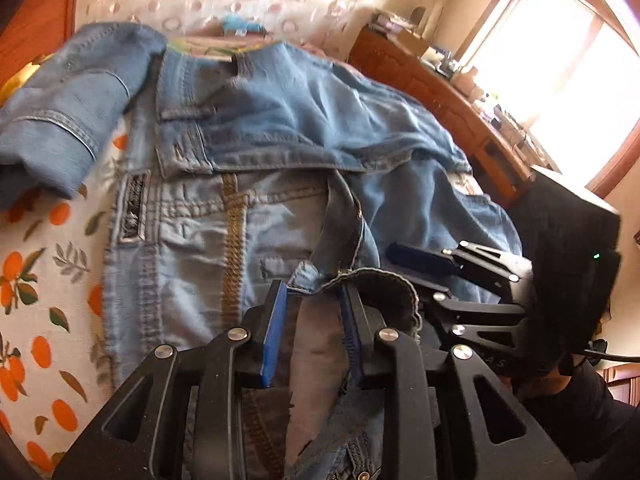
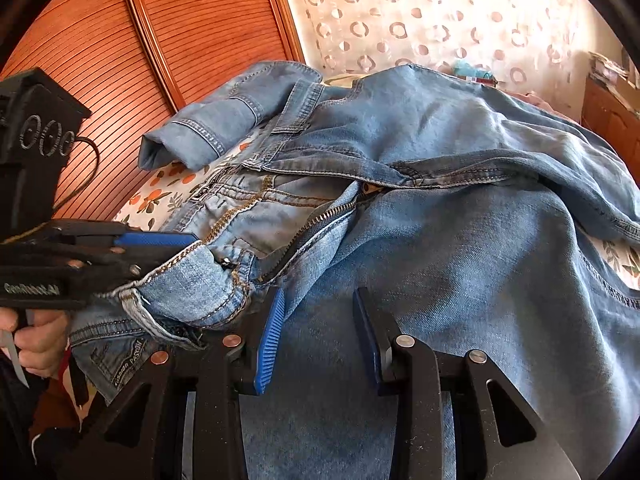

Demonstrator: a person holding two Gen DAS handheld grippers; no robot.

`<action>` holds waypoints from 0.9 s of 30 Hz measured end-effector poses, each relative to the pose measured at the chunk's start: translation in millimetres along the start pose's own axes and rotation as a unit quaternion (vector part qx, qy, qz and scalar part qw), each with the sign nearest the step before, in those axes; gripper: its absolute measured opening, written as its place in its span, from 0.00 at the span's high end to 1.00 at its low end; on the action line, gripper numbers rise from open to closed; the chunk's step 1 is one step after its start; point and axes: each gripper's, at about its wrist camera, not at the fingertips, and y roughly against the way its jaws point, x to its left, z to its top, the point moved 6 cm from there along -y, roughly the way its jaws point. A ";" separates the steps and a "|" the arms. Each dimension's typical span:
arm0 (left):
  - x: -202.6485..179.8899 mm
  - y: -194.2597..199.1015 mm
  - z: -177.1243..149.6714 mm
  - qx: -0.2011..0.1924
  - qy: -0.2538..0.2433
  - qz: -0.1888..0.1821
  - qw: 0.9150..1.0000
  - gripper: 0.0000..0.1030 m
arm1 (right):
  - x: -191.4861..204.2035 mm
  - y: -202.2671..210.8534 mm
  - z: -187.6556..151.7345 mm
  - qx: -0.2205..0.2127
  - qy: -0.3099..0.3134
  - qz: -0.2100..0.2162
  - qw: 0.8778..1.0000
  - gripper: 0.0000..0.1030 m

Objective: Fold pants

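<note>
Light blue jeans (image 2: 460,248) lie rumpled across a bed, fly unzipped, waist end nearest me and one leg (image 1: 60,120) thrown back at the far left. My left gripper (image 1: 313,332) is at the open waistband (image 1: 376,280). The band drapes over its right finger and the lining sits loosely between the blue pads (image 1: 274,336), which do not press on it. In the right wrist view the left gripper (image 2: 168,256) reaches in from the left, one pad above the band. My right gripper (image 2: 320,344) hovers open over the front of the jeans, just right of the fly, nothing between its fingers; it also shows as the right gripper (image 1: 420,276).
The jeans lie on a sheet printed with oranges (image 1: 36,280). A wooden slatted headboard (image 2: 120,60) stands at the far left, a patterned curtain (image 2: 420,20) behind. A wooden dresser (image 1: 440,92) with clutter runs under a bright window (image 1: 560,60). A person's hand (image 2: 36,336) holds the left gripper.
</note>
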 end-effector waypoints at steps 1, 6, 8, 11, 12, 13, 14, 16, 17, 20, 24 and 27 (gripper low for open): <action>-1.3 -1.9 -2.3 0.004 0.000 0.000 1.000 0.73 | -0.6 1.5 -1.0 0.000 -0.002 0.001 1.000 0.64; -8.8 -9.3 -10.8 0.009 0.001 -0.004 1.000 0.73 | -2.5 8.1 -6.3 -0.003 -0.005 0.004 1.000 0.64; -9.4 -10.0 -9.2 0.004 0.006 -0.006 1.000 0.73 | -3.0 10.0 -7.7 -0.003 -0.006 0.005 1.000 0.64; -12.1 -8.9 -3.1 -0.007 0.001 -0.002 1.000 0.74 | -3.8 11.5 -8.7 -0.003 -0.007 0.007 1.000 0.64; -14.5 -7.1 -0.4 -0.016 -0.005 0.002 1.000 0.81 | -4.0 11.9 -8.7 -0.003 -0.007 0.007 1.000 0.64; -16.6 -5.2 3.6 -0.029 -0.014 0.011 0.999 0.85 | -4.6 12.6 -8.9 -0.003 -0.008 0.007 1.000 0.64; -18.9 -2.2 7.0 -0.043 -0.024 0.018 0.999 0.89 | -5.0 13.2 -9.1 -0.004 -0.009 0.006 1.000 0.64; -20.7 3.6 13.8 -0.065 -0.038 0.024 0.997 0.92 | -5.3 14.3 -8.9 -0.006 -0.011 0.005 1.000 0.64; -18.6 6.7 16.9 -0.072 -0.039 0.030 0.996 0.93 | -6.2 15.3 -9.2 -0.007 -0.013 0.004 1.000 0.64; -4.5 19.4 27.8 -0.092 -0.038 0.045 0.994 0.95 | -9.5 18.9 -10.5 -0.010 -0.017 0.001 1.000 0.64; 31.4 39.4 48.4 -0.122 -0.029 0.090 0.988 0.95 | -18.1 24.7 -11.5 -0.014 -0.023 -0.007 1.000 0.64; 64.4 40.6 63.2 -0.123 -0.016 0.116 0.986 0.95 | -25.2 30.0 -13.7 -0.017 -0.029 -0.013 0.999 0.64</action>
